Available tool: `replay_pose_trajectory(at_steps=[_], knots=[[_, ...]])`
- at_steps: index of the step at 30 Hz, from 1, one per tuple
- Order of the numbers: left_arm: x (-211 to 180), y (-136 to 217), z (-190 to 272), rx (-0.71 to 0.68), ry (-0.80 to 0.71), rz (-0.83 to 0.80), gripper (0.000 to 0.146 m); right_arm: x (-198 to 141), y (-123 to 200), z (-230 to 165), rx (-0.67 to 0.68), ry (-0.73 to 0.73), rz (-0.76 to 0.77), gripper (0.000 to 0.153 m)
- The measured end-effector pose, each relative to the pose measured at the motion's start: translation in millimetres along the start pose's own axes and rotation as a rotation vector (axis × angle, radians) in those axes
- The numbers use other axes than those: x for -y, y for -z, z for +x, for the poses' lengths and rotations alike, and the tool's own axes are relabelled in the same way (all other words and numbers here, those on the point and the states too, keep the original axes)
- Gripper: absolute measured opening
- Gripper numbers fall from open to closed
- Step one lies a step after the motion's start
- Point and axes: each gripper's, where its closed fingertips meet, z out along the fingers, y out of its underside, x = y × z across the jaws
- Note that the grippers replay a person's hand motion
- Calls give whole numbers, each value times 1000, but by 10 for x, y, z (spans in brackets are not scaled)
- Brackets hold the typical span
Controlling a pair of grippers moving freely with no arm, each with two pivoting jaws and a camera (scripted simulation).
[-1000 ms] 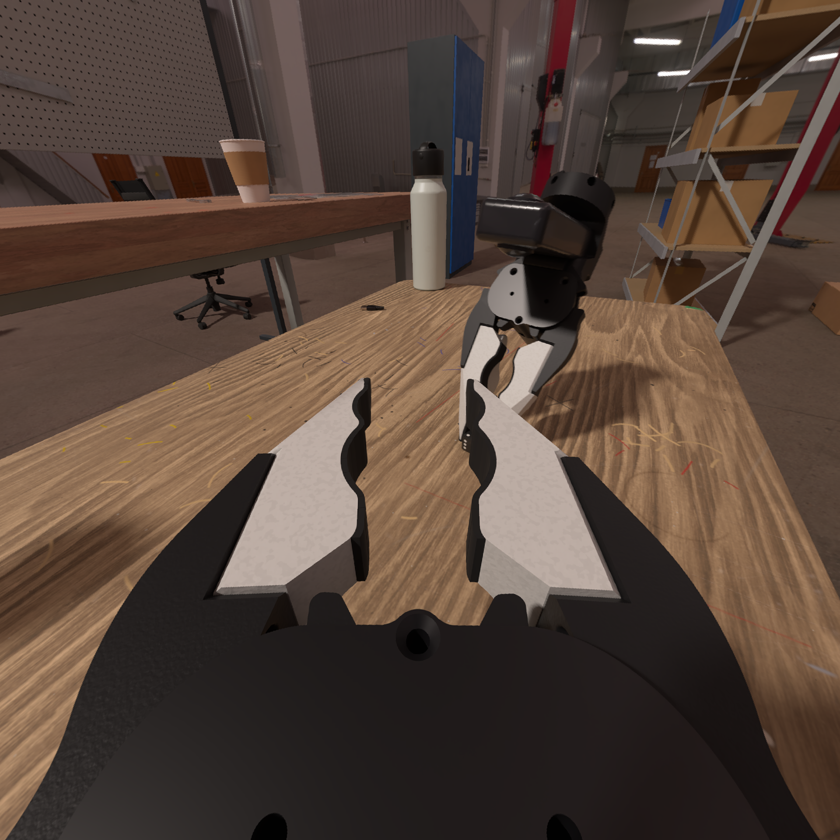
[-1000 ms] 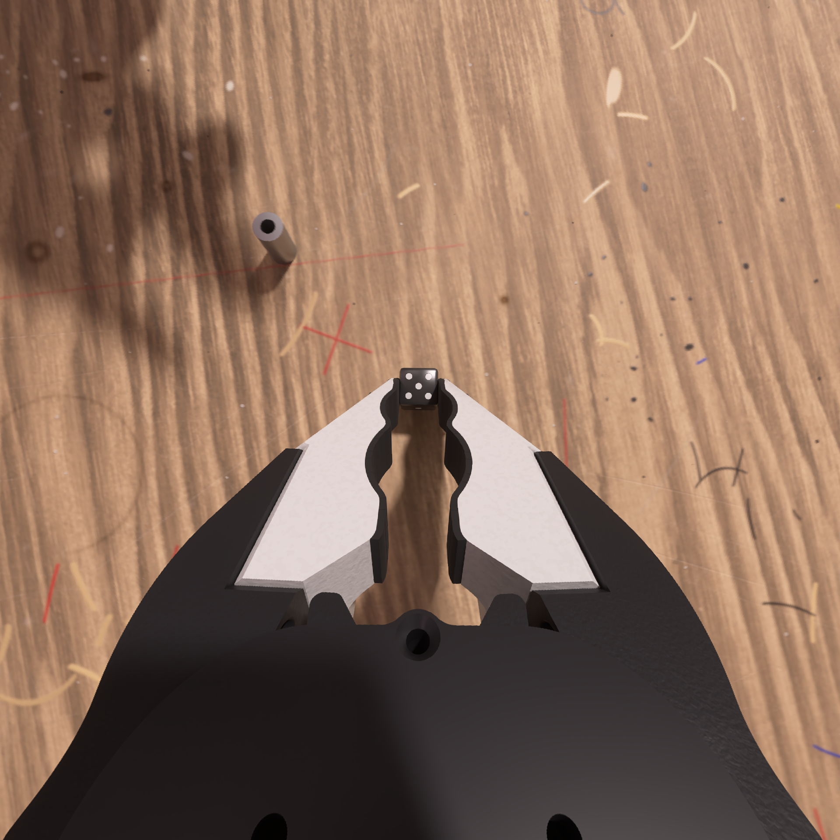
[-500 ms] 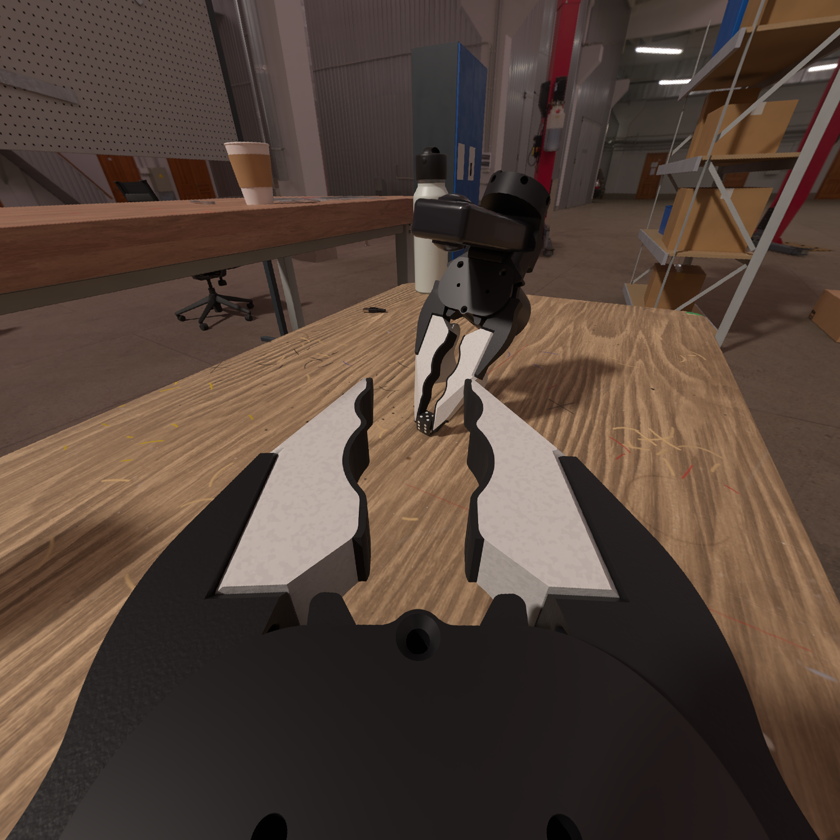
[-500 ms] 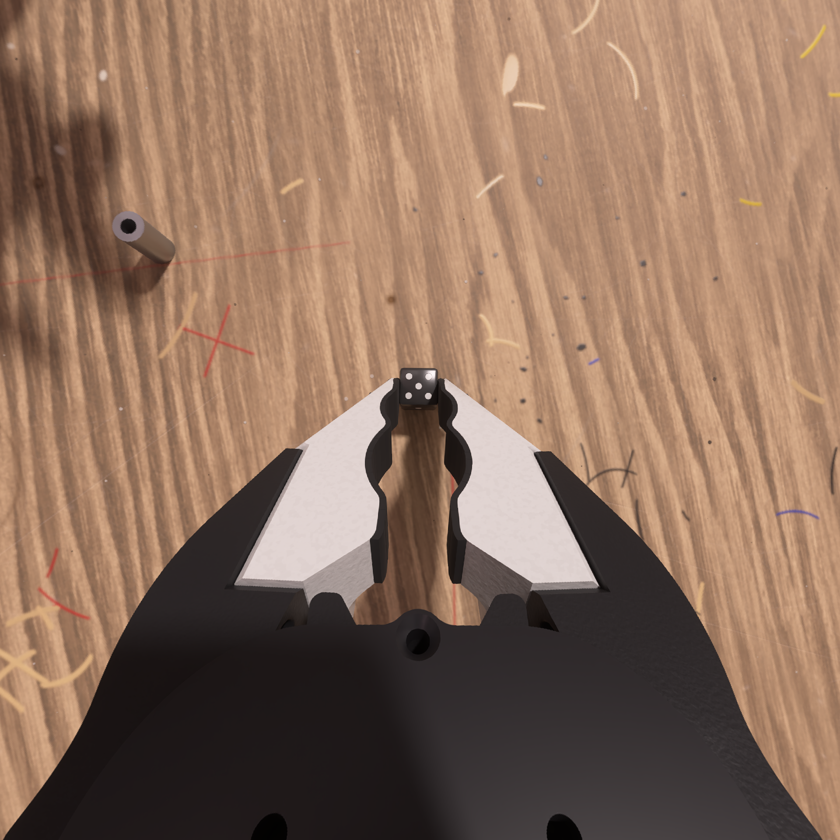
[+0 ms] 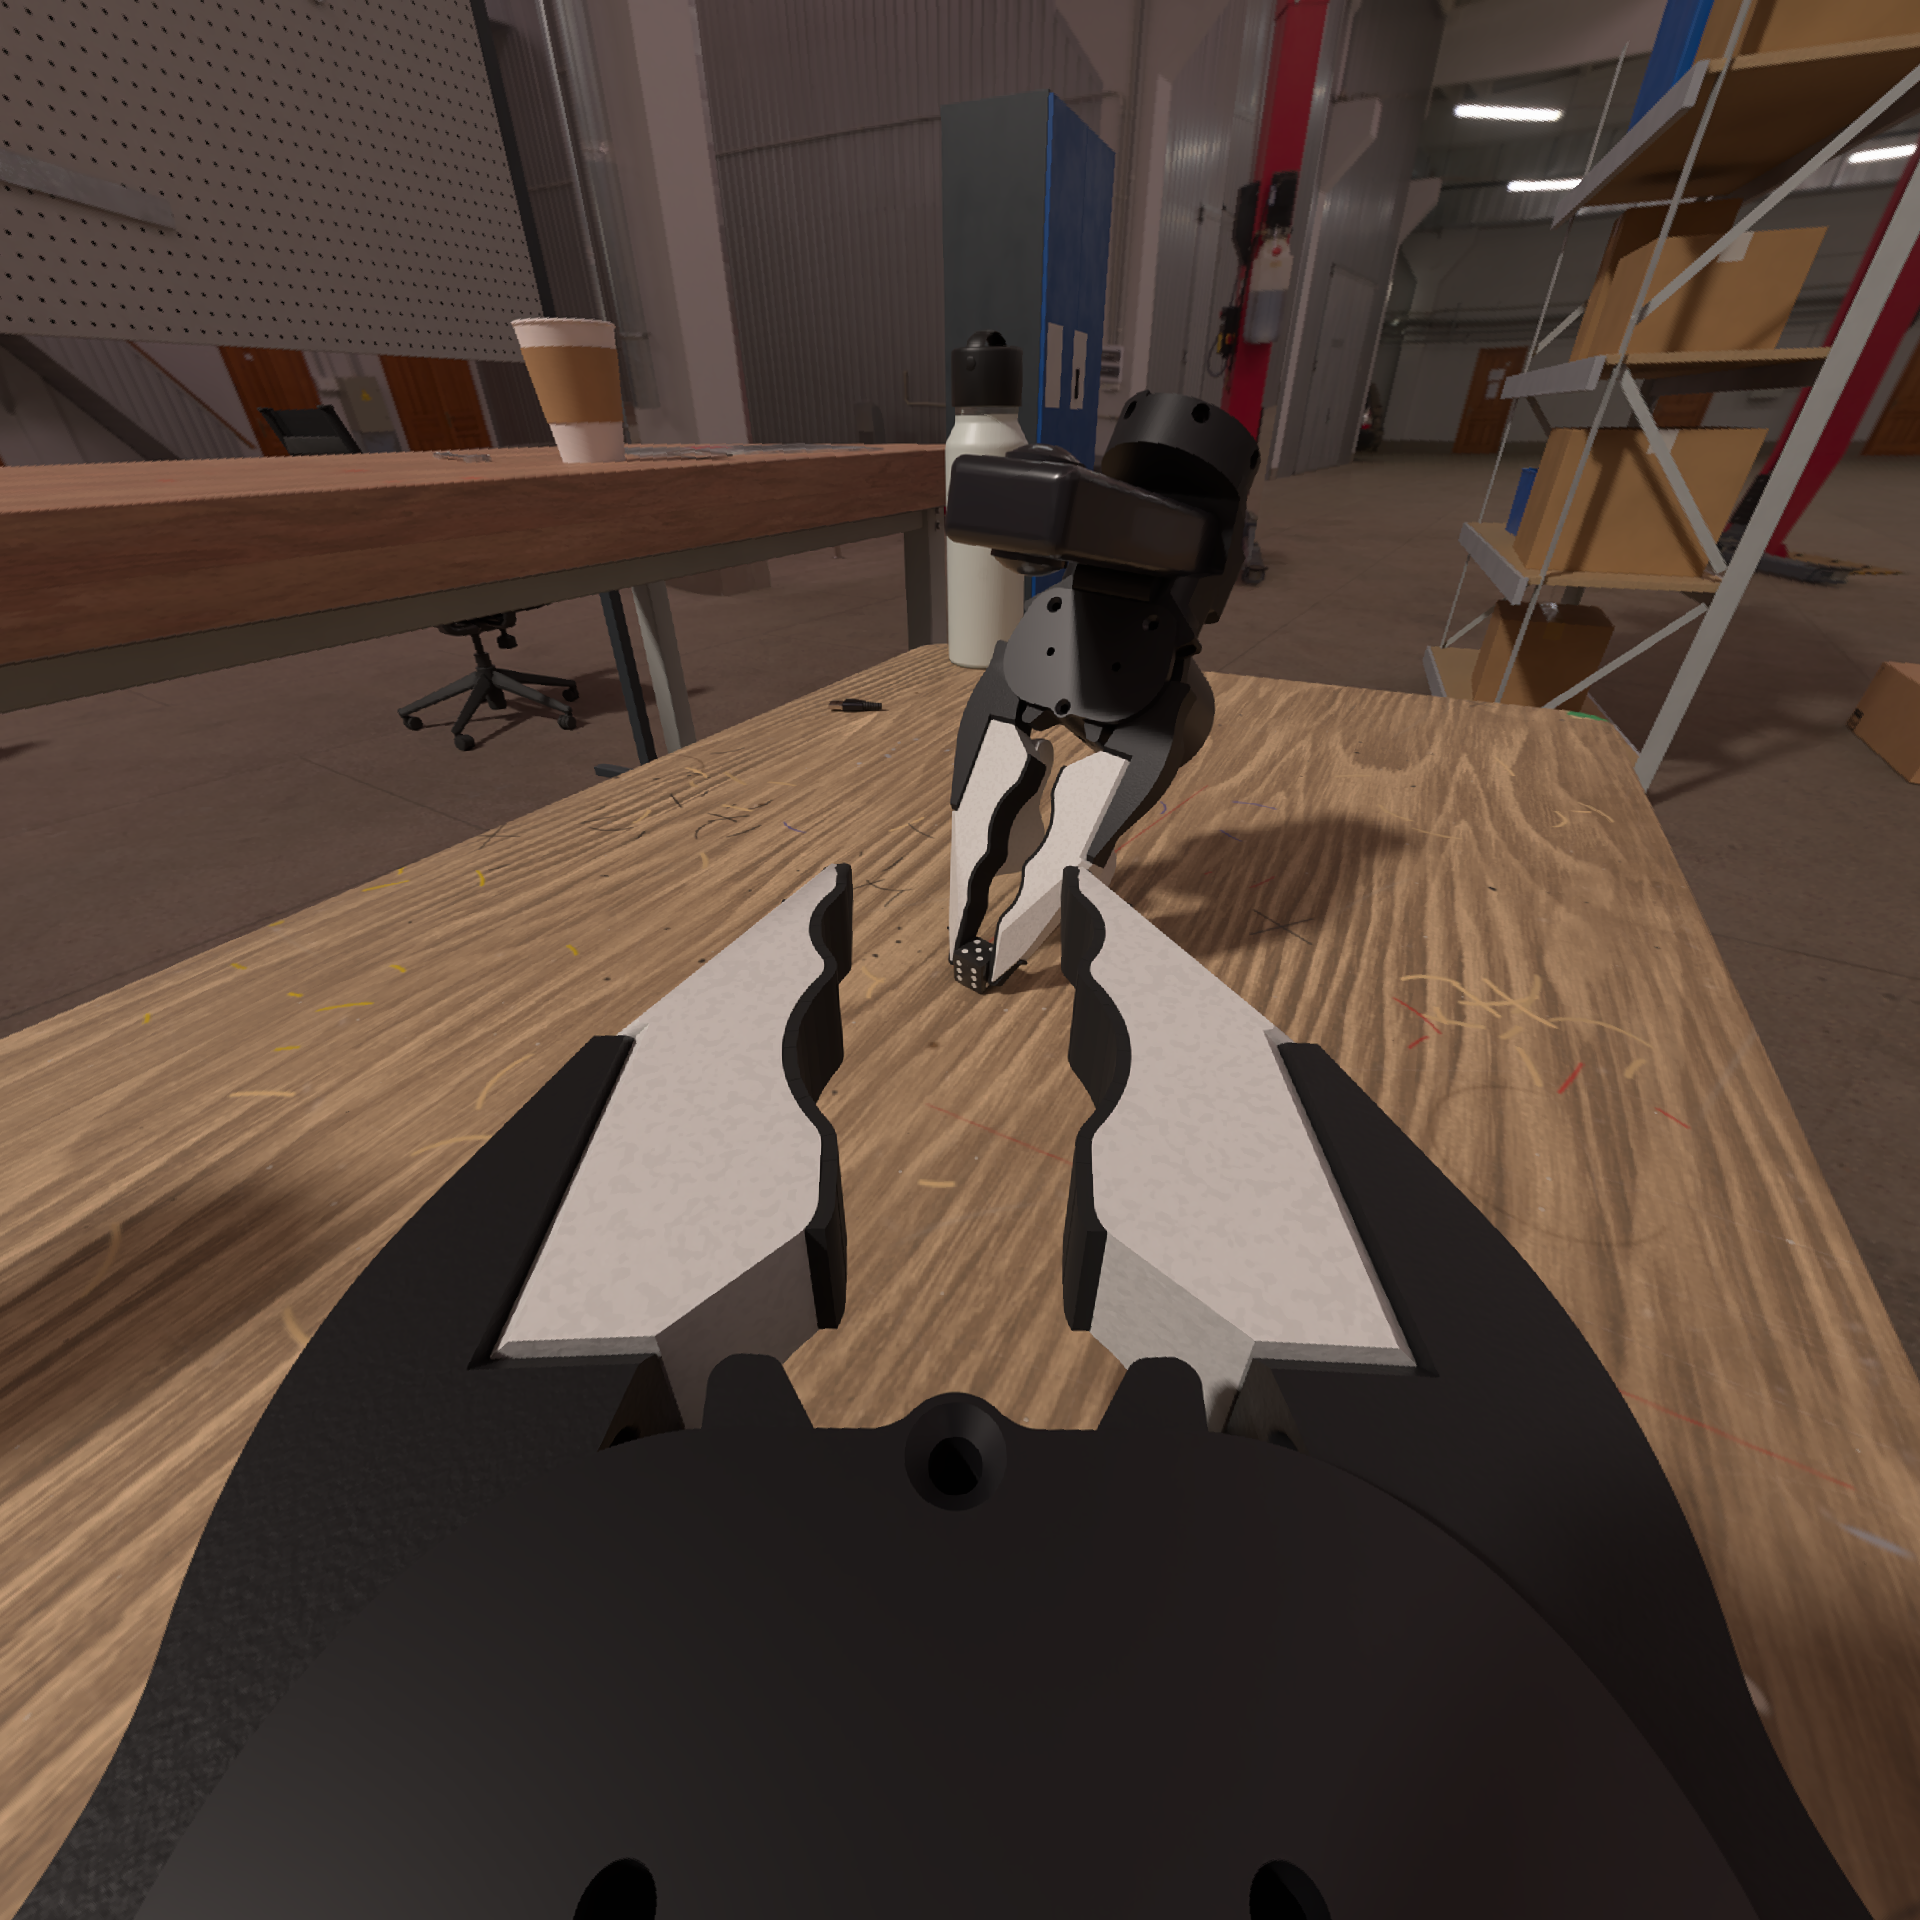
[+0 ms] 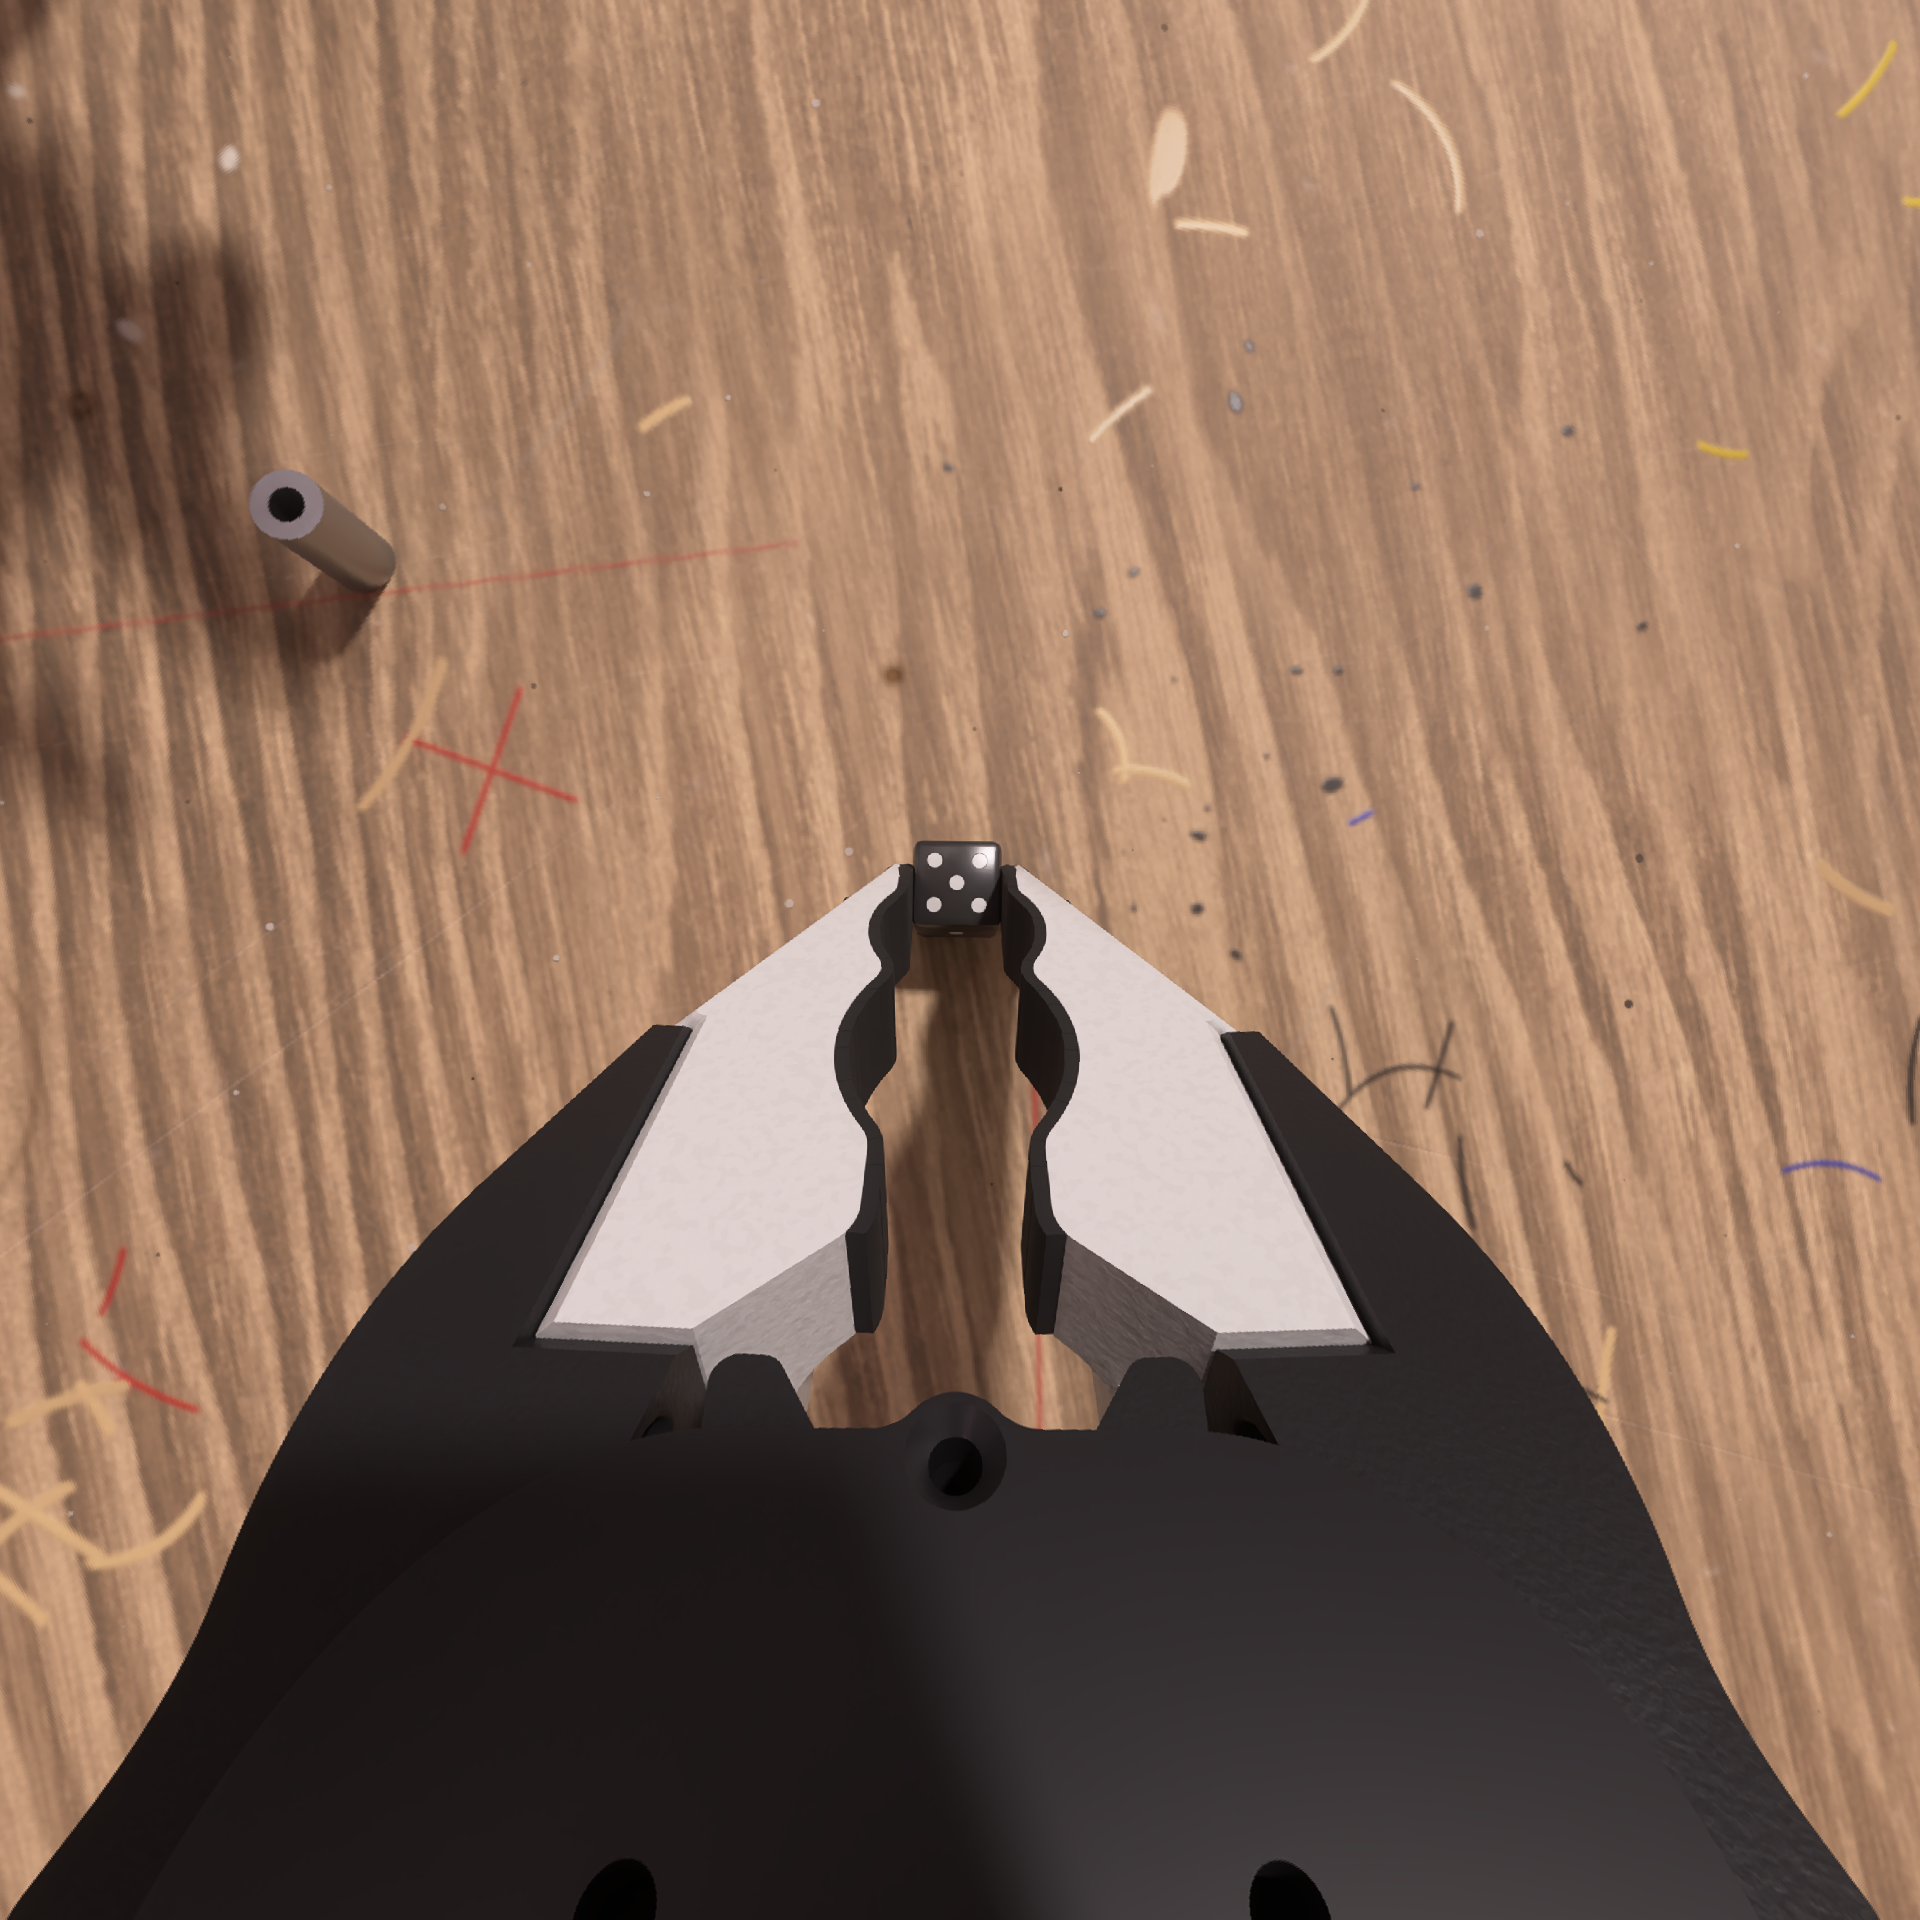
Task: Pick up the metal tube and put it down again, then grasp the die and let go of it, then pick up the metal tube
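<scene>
My right gripper is shut on a small black die with white pips, pinched between its fingertips, pointing down at the wooden table. The grey metal tube lies on the table to the upper left, apart from the gripper. In the left wrist view the right gripper stands tilted ahead, holding the die at or just above the table surface. My left gripper is open and empty, low over the table, pointing at the right gripper. The tube does not show in the left wrist view.
A white bottle stands at the table's far edge behind the right gripper, with a small black item near it. A paper cup sits on a separate bench at the left. Metal shelving with boxes stands at the right.
A second ago the right gripper carried the die leftward in the left wrist view, so the tube slid left in its own view. In the last half second nothing has visibly moved.
</scene>
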Motion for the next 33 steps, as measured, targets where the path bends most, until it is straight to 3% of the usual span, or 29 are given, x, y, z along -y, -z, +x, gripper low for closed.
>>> replay_pose_trajectory(at_steps=[16,23,33], knots=[[-32,-19,5,-2,-6,-20,41,-15,23,-201,7,18,12,16],[-57,-32,10,0,-14,-36,61,-23,29,-217,-1,23,16,16],[-94,-54,30,-10,-23,-60,63,-30,35,-211,-8,28,21,16]])
